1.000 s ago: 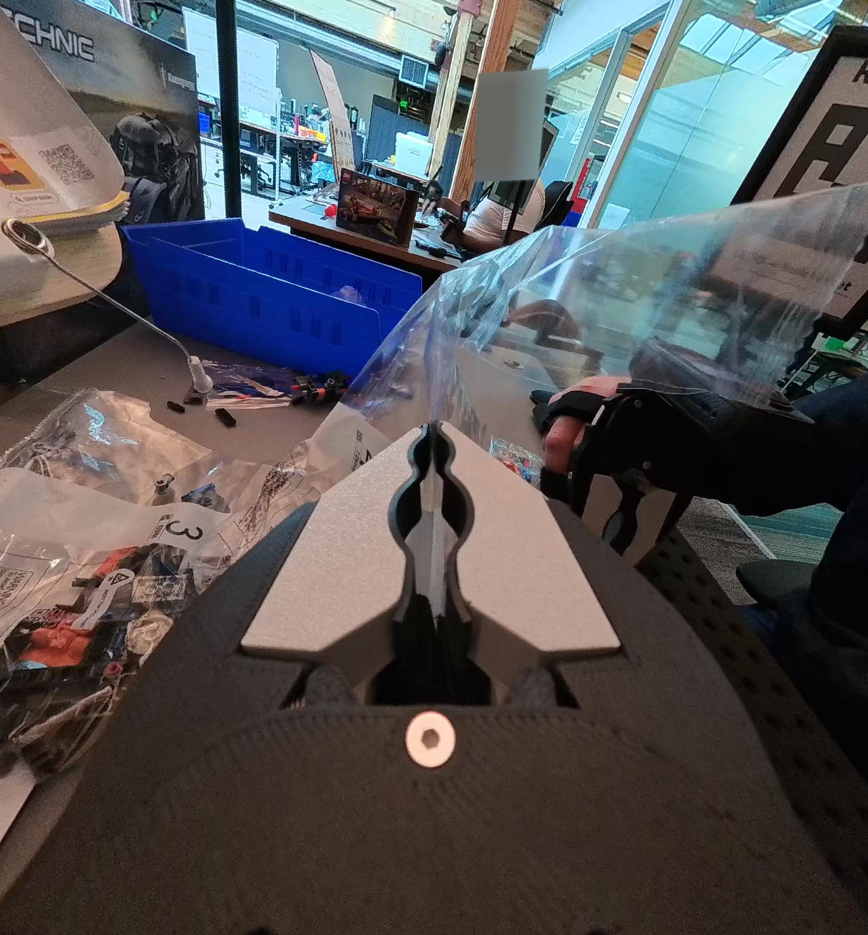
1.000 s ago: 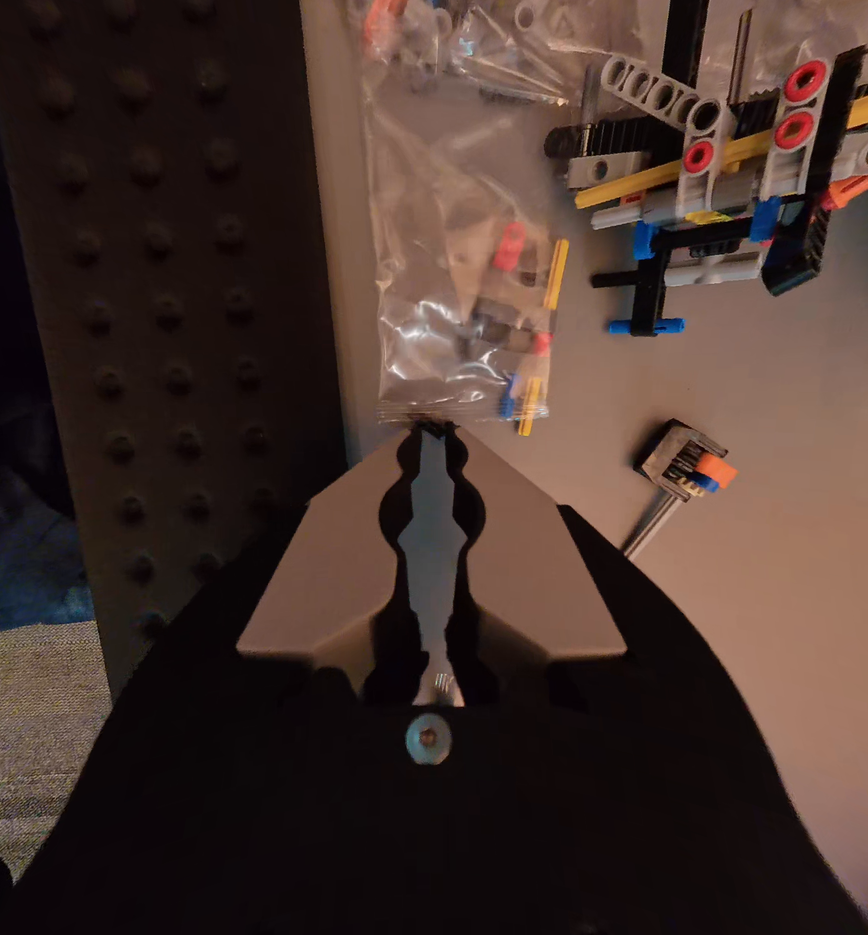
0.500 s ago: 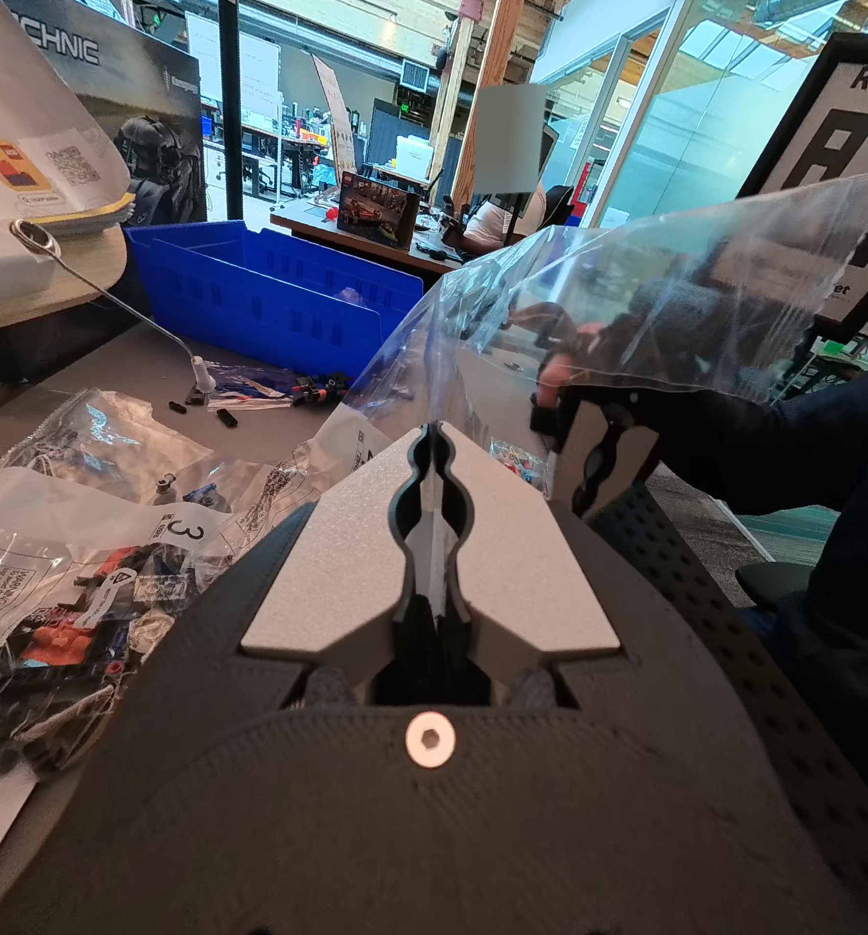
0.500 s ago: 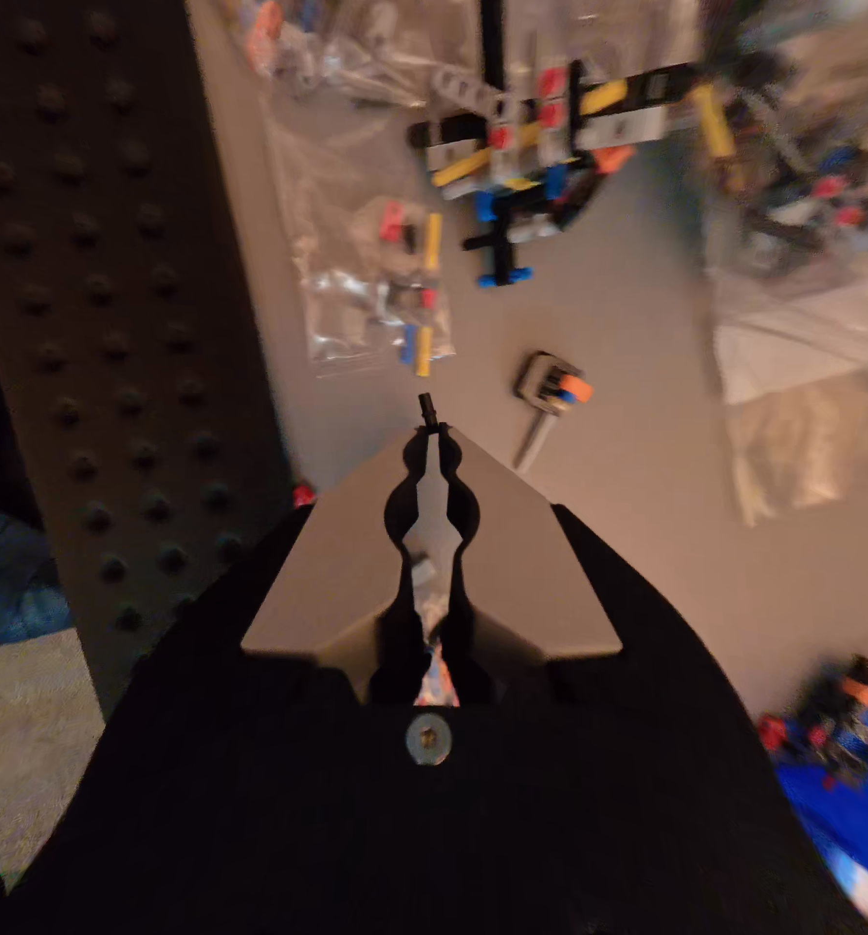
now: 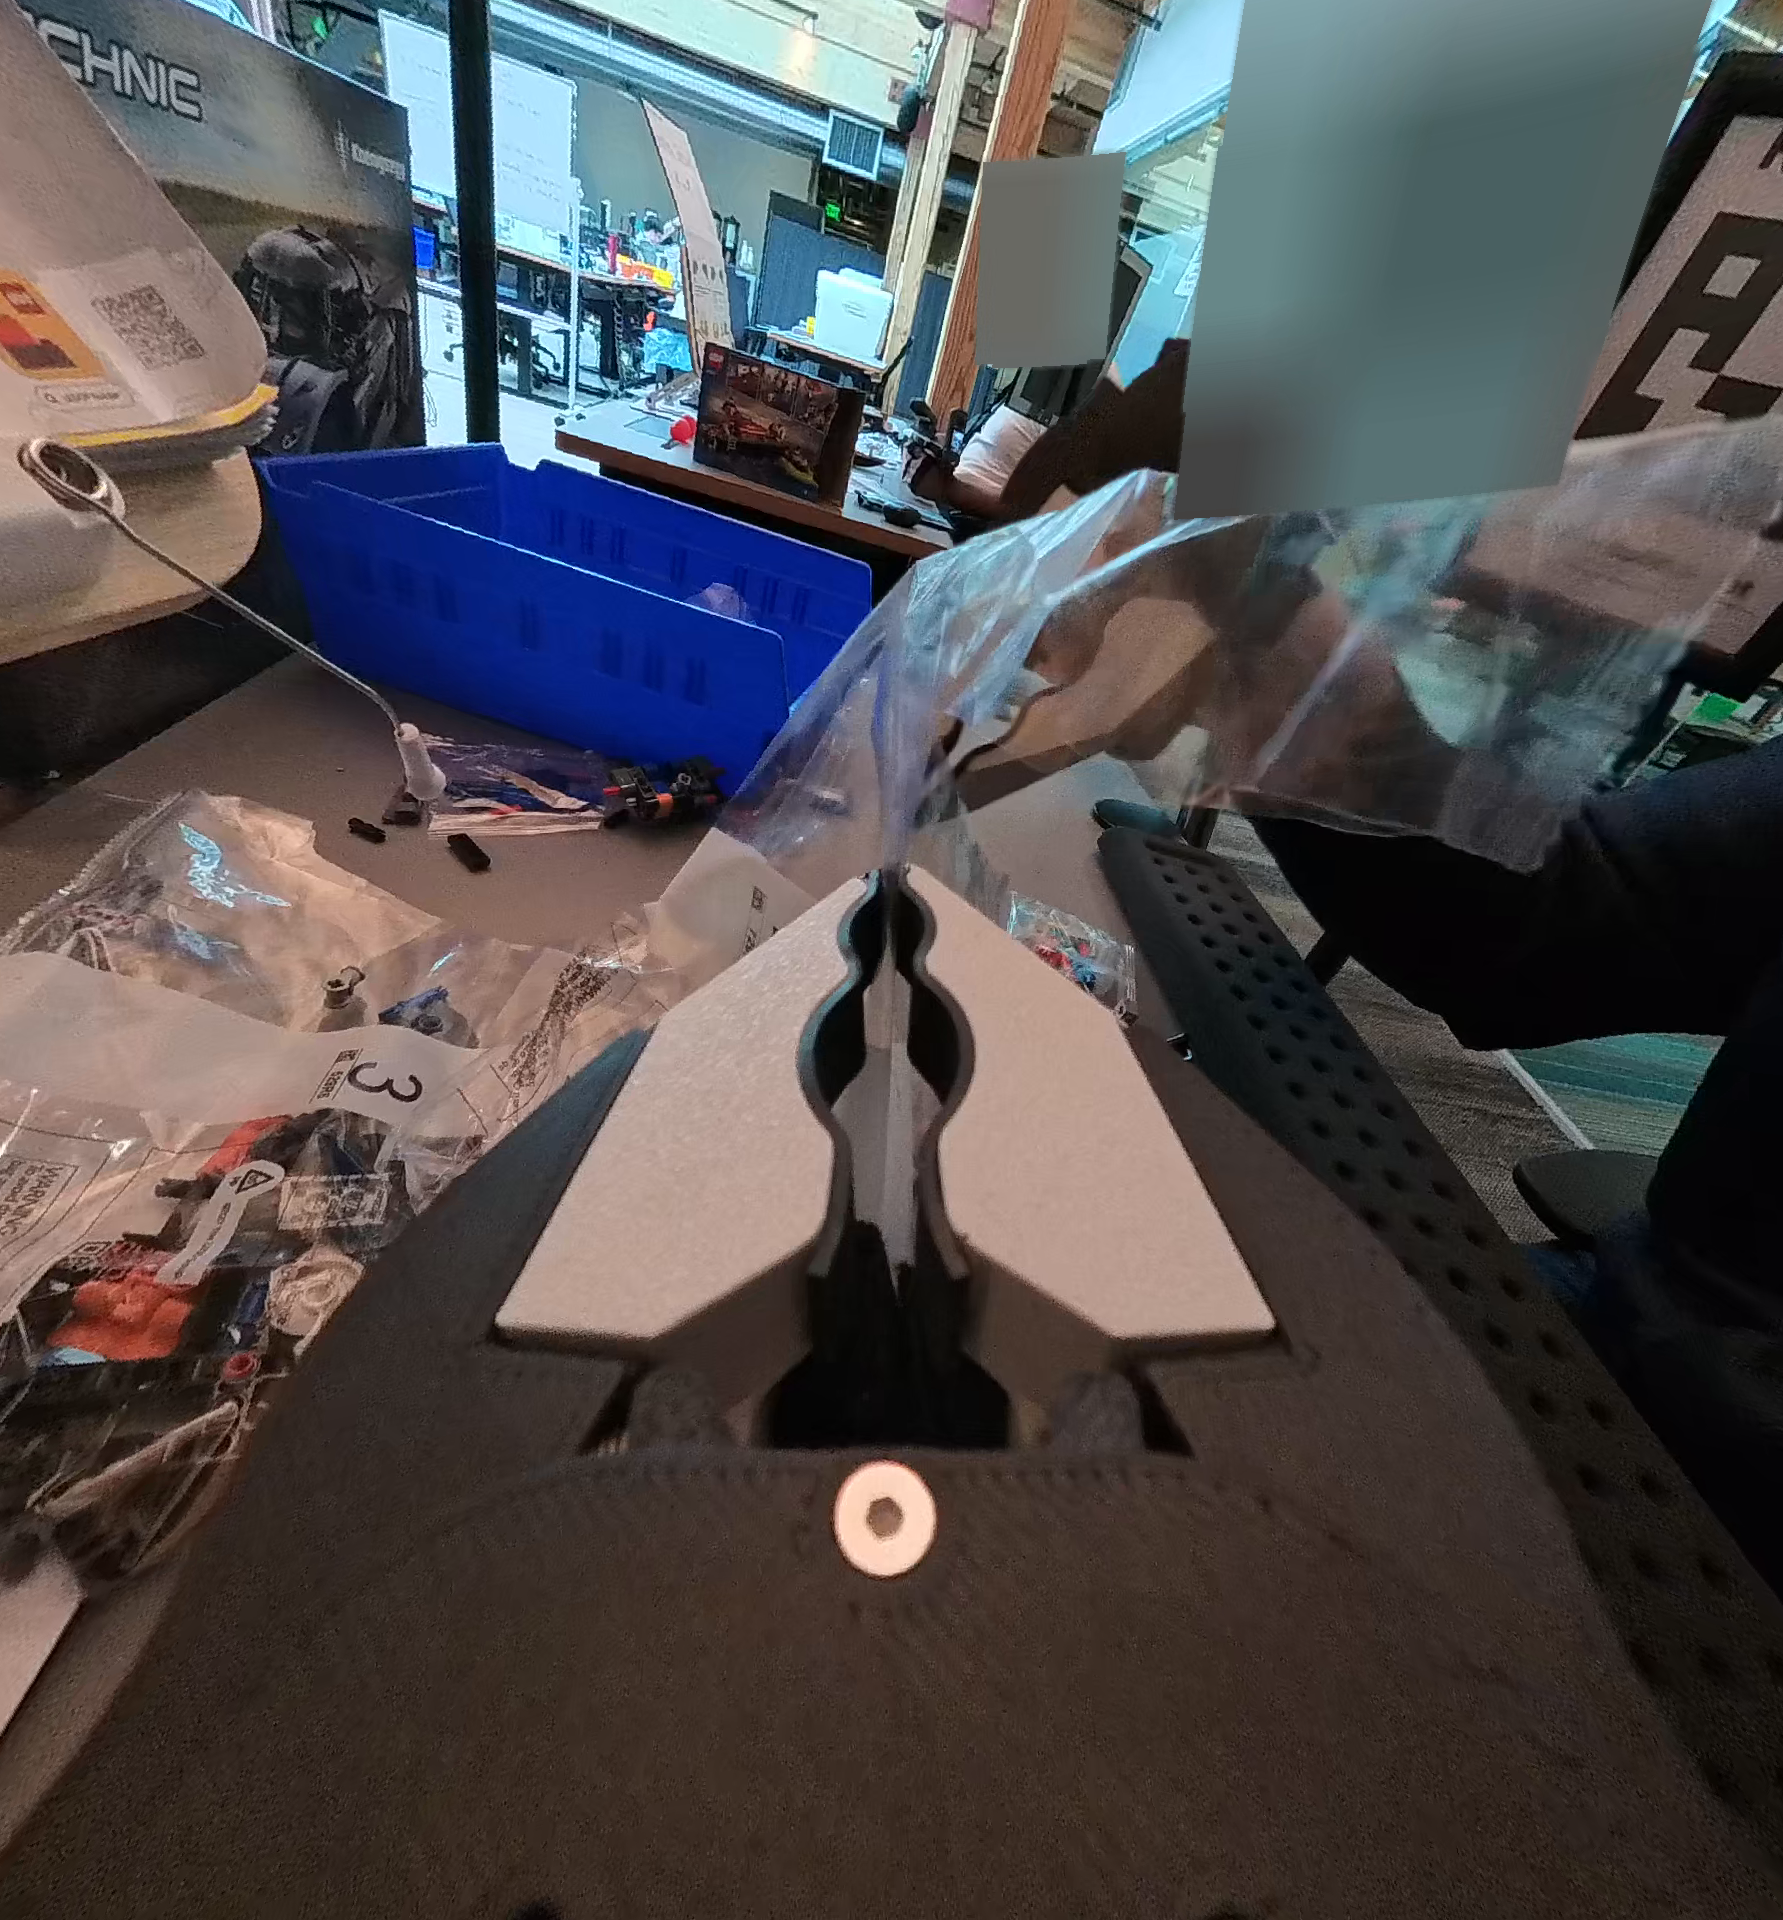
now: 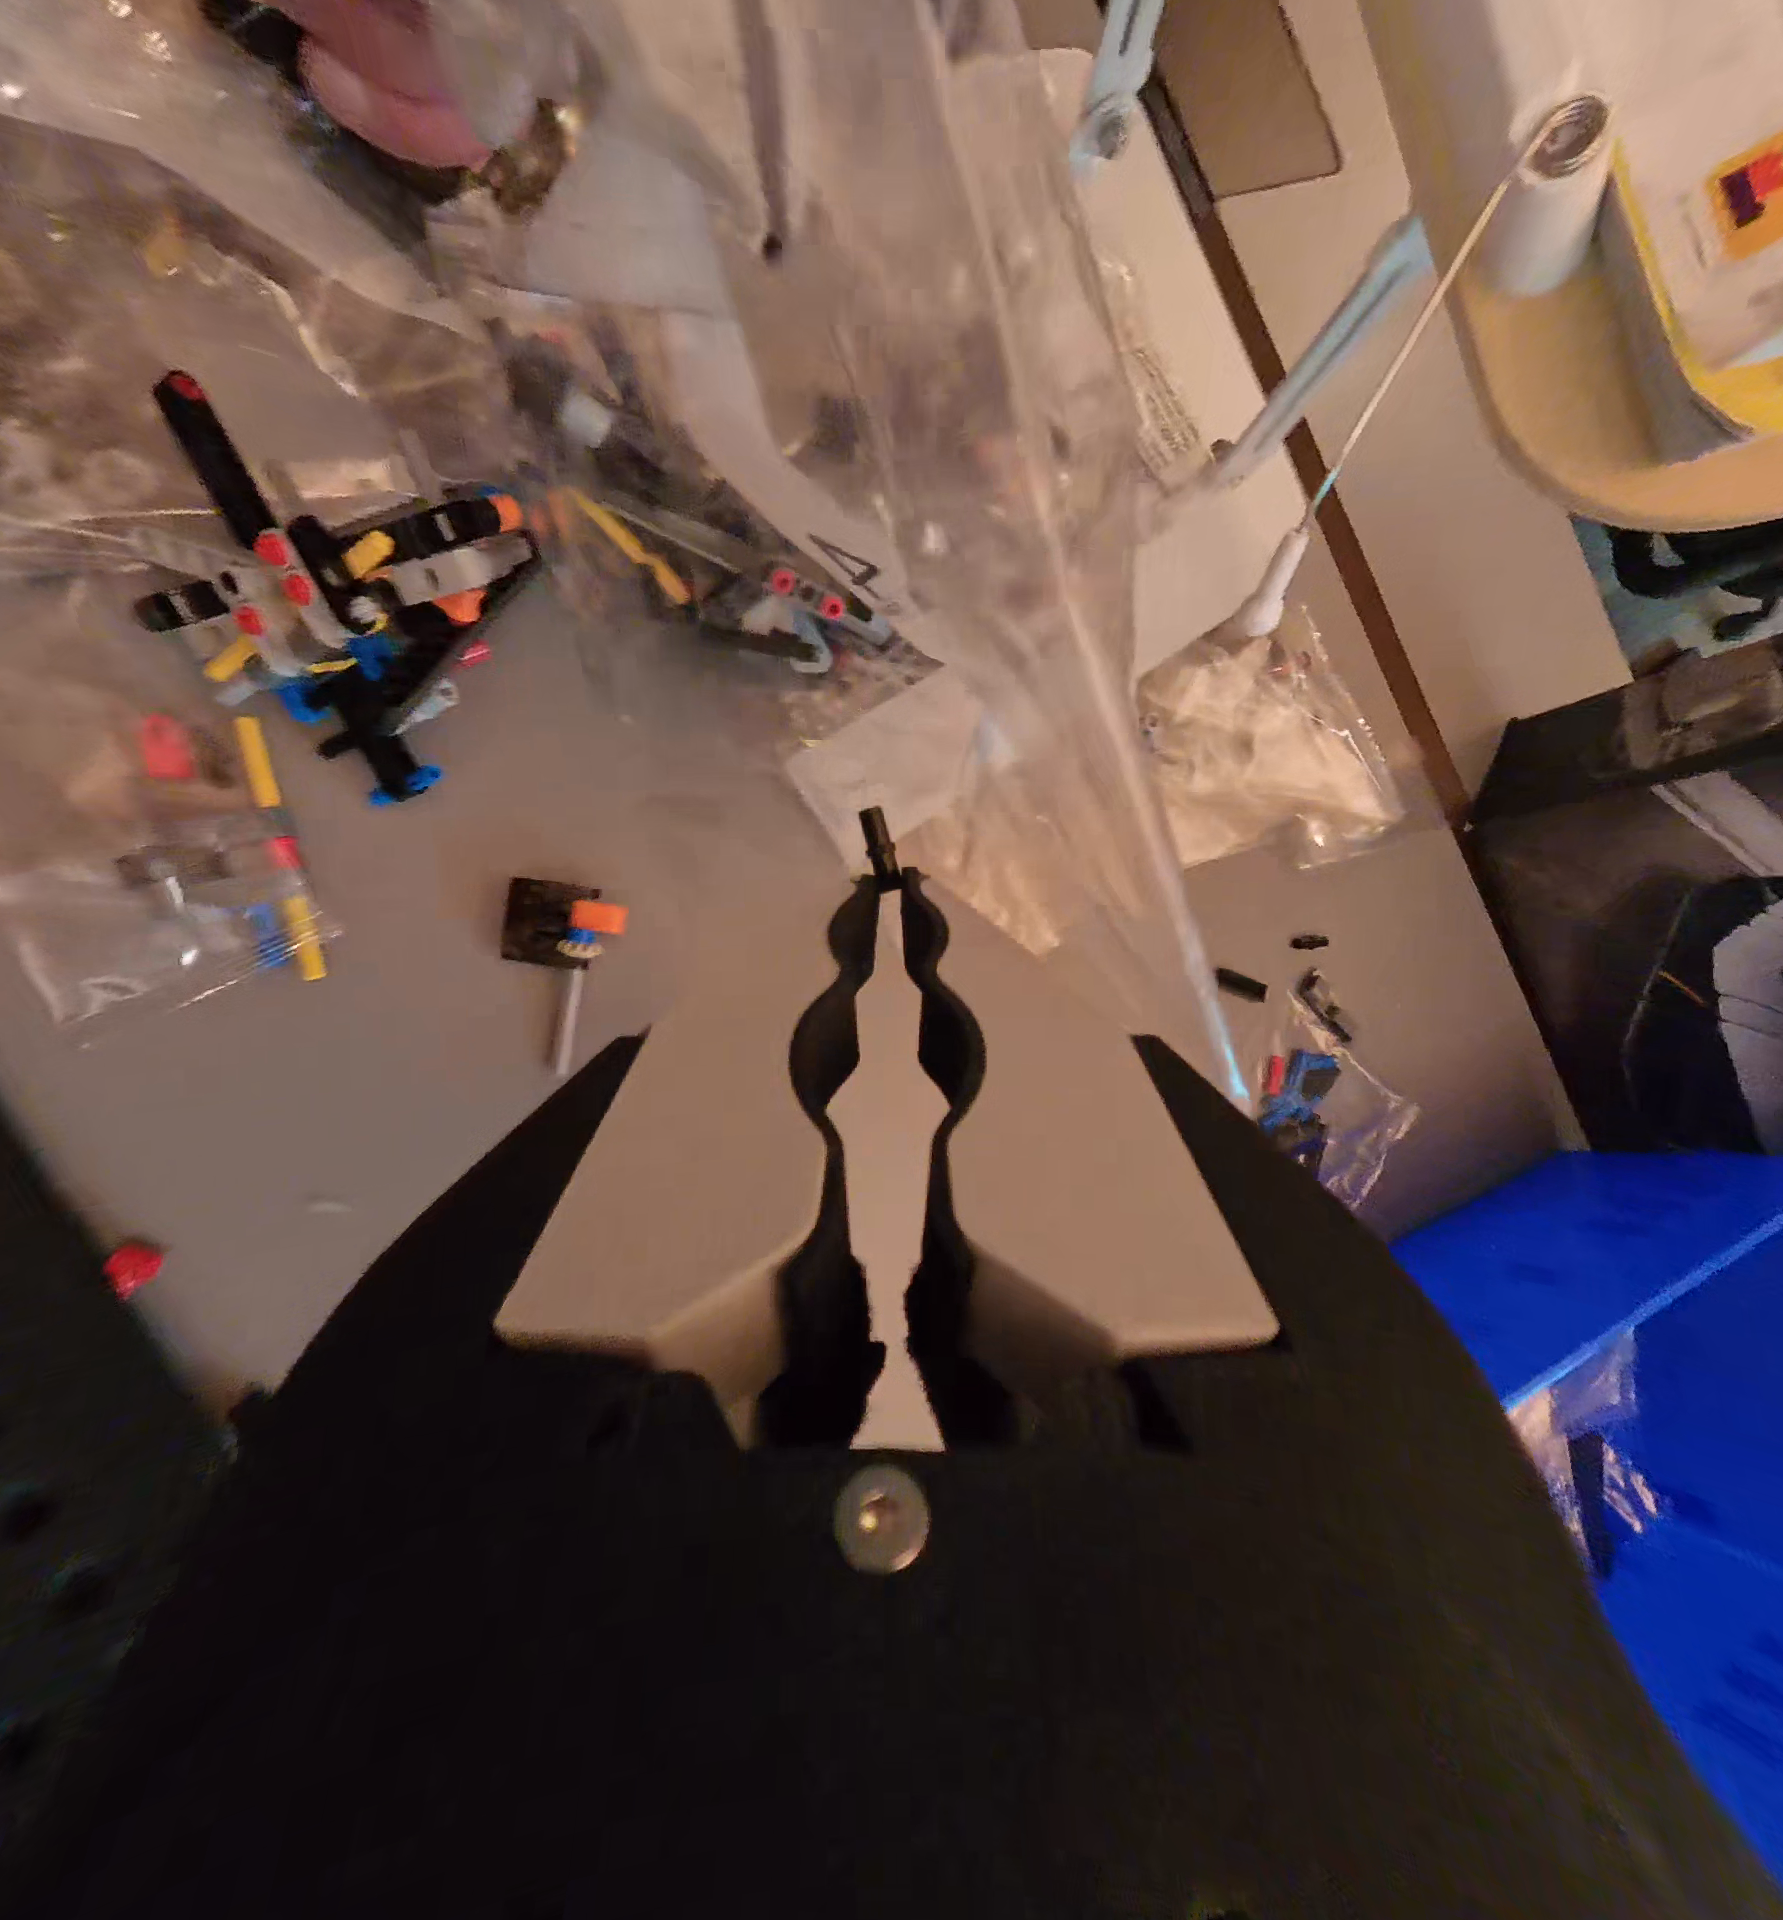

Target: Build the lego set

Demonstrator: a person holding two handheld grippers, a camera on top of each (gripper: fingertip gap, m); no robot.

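The left tool point(image 5: 892, 883) points level over the tabletop point(image 5: 191, 758), its jaws closed on the edge of a clear bag point(image 5: 1282, 665) that rises up and to the right. Numbered part bags point(image 5: 191, 1091) lie by the tabletop's left edge, a blue bin point(image 5: 554, 613) toward its far edge. The right tool point(image 6: 882, 883) tilts down over the tabletop, pinching a small black pin point(image 6: 876, 836) at its tips. Below it, toward the left edge, lie the half-built model point(image 6: 347, 603), a small bag of parts point(image 6: 191, 894) and a black-and-orange piece point(image 6: 560, 920).
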